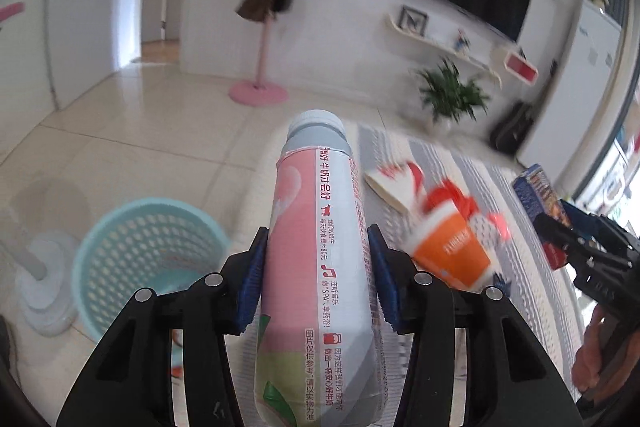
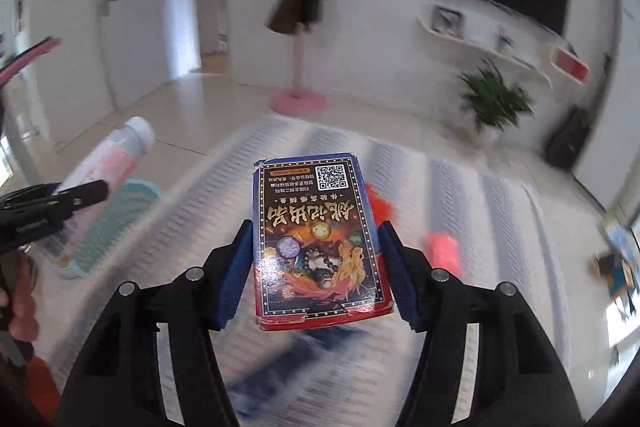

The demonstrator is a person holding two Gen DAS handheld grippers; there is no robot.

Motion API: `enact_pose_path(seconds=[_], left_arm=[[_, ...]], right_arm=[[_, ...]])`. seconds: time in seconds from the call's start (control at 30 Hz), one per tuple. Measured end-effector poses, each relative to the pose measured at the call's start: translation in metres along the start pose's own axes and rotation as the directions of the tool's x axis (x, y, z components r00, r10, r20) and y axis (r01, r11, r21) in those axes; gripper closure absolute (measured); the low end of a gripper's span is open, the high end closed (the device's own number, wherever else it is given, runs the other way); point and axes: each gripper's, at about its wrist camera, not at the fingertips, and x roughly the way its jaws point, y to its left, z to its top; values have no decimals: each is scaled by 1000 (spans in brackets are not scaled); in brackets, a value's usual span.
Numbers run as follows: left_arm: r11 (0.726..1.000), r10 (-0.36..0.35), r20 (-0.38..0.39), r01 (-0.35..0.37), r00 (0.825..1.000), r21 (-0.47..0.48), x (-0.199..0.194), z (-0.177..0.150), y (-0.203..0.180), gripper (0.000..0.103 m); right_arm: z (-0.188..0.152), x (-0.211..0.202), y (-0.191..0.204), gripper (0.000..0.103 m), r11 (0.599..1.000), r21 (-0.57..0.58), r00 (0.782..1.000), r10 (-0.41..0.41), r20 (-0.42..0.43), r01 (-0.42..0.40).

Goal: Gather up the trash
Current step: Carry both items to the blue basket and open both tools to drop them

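Between the blue pads of the left hand-held gripper sits a pink milk bottle, clamped across its body, cap pointing away; the right hand-held gripper likewise clasps a printed card box by its long edges, presumably for carrying to the bin. Below-left of the bottle stands the teal basket, its open mouth shown only by the left view. Beyond, an orange cup lies on the striped rug.

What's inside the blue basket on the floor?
The blue basket looks mostly empty through its open top. The left gripper, holding the bottle, hides its near bottom part.
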Motion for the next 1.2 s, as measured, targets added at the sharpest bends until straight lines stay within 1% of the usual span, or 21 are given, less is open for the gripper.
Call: enact_pose_path(seconds=[0.03,0.07,0.17,0.3,0.4,0.5,0.63,0.8,1.07,1.2], left_arm=[[1000,12,12,-12,1000,-3,-6,2,7,57],[1000,28,22,-28,999,-7,-11,4,16,57],[996,81,47,-79,996,-34,-27,8,46,57],[988,133,43,-129,990,-83,-37,11,90,57],[981,168,40,-163,985,-109,-38,9,115,57],[975,180,30,-175,983,-136,-35,6,139,57],[970,193,10,-189,981,-156,-20,4,161,57],[966,190,-15,-190,982,-177,3,0,184,57],[965,161,-67,-172,985,-197,37,-10,211,57],[964,161,-90,-176,983,-200,55,-14,223,57]], right_arm=[[5,0,12,45,1000,-11,1000,18,6,-18],[13,4,33,45,998,-29,999,49,11,-49],[27,16,77,45,993,-65,995,102,8,-101],[39,36,131,45,982,-87,986,168,-7,-168],[41,55,168,45,975,-107,981,192,-27,-193],[40,74,195,45,971,-110,977,205,-54,-210],[41,102,221,45,971,-110,975,205,-90,-214],[36,130,240,45,971,-111,971,196,-139,-212],[30,172,259,44,974,-109,963,174,-207,-199],[29,190,261,44,976,-97,957,166,-237,-194]])
